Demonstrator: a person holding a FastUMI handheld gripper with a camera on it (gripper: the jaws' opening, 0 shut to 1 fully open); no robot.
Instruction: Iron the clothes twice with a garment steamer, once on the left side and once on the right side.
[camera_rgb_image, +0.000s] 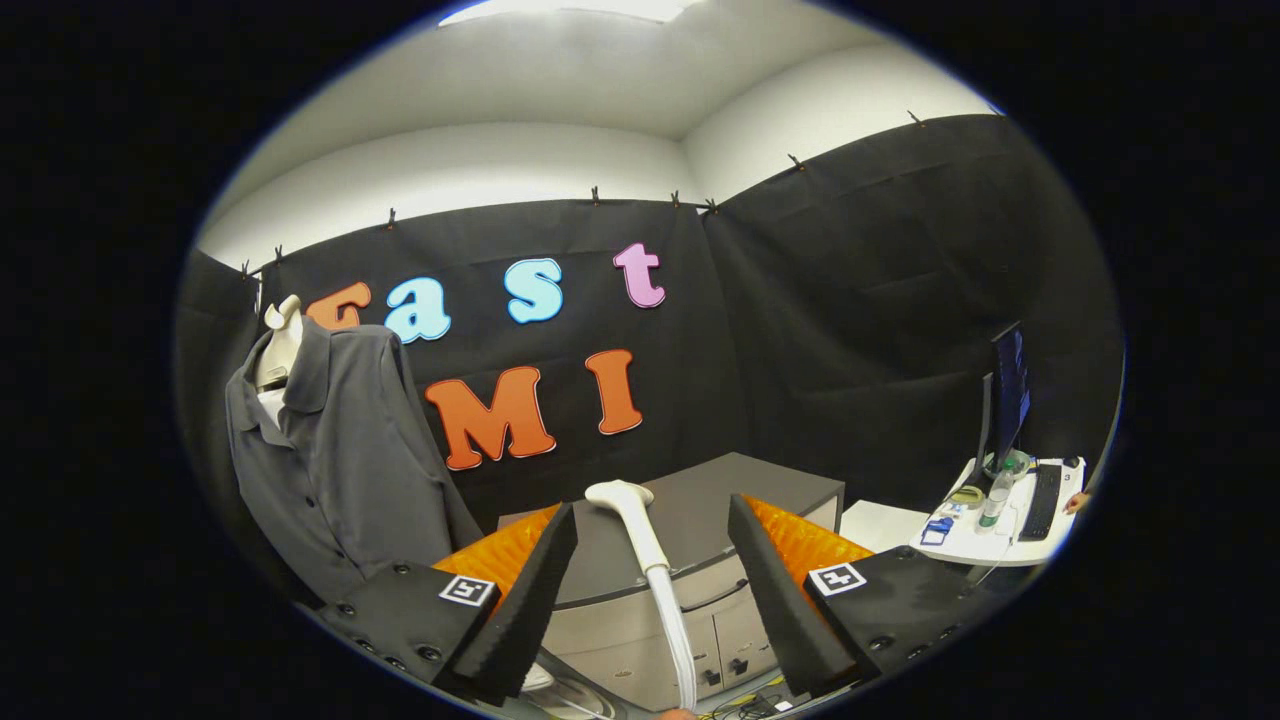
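The gripper (652, 575) is nearest, its two black foam-padded fingers (530, 600) spread wide apart and gripping nothing. Each finger is backed by an orange ribbed piece and a black block with a small square marker; the lower ends of the blocks are cut off from sight.

Between the fingers, a little beyond them, stands the steamer head (628, 512), white, on a white hose (675, 630) that runs down toward the near edge. Neither finger touches it. The hose's lower end and whatever it joins are hidden. A pale rounded shape sits low beside the left finger, too cut off to identify.

Behind the steamer head is a grey cabinet (700, 520) with a flat top and drawers or doors on its front; a tangle of cables (750, 705) lies at its foot, hard to make out.

Far left, a dark grey shirt (330, 460) hangs on a white mannequin torso (280, 345), collar open, with its left edge lost in shadow.

Far right, a white table (985, 545) carries a monitor (1008, 390), a keyboard (1042, 500), a bottle (995, 495) and small items too tiny to name. A fingertip of a person's hand (1076, 502) shows at the table's far right edge.
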